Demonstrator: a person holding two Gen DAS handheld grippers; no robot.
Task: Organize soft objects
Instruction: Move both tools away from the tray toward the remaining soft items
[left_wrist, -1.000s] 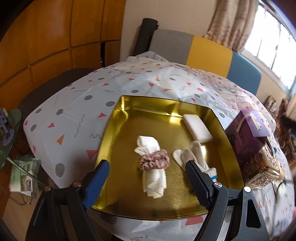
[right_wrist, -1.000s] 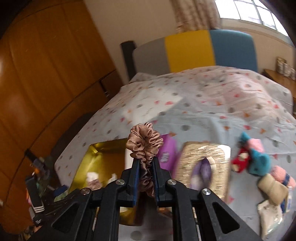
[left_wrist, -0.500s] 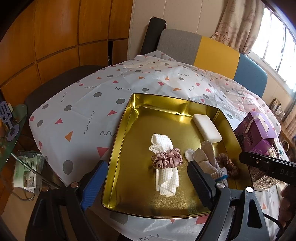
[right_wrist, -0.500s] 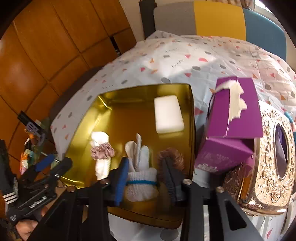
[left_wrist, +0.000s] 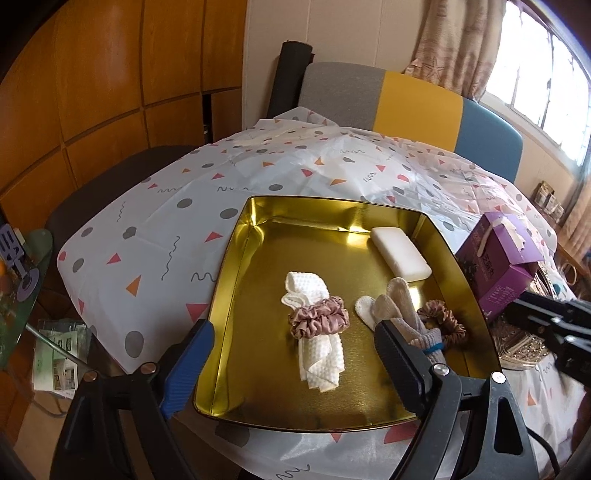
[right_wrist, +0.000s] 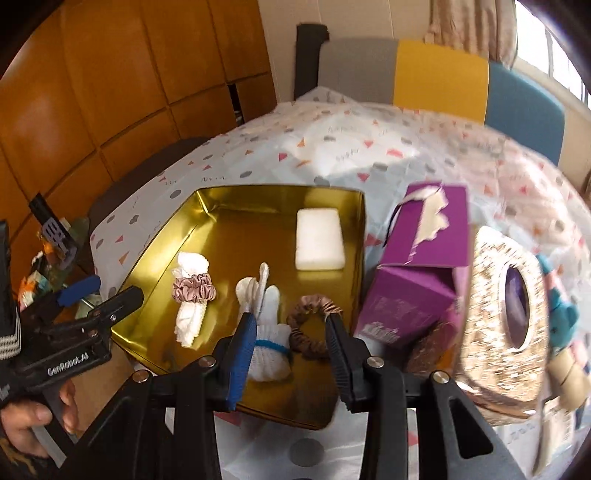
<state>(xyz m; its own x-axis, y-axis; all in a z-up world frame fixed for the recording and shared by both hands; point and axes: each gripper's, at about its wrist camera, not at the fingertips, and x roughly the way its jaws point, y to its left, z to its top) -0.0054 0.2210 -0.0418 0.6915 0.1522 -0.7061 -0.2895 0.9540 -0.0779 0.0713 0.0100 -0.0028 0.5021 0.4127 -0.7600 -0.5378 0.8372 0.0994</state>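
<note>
Gold tray (left_wrist: 236, 280) floor bare by near rim, brown scrunchie (right_wrist: 314, 325) beside right wall, left claw (left_wrist: 291, 362) and right claw (right_wrist: 291, 354) both open

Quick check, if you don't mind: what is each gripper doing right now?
Left gripper: open, holding nothing.
Right gripper: open, empty; the brown scrunchie lies loose in the gold tray.

Daylight enters from the window (left_wrist: 546, 70) at my upper right, overexposed. The gold tray (left_wrist: 236, 280) throws glare. My right view is motion-blurred toward its right edge; both fisheye views bow and darken at the corners.
</note>
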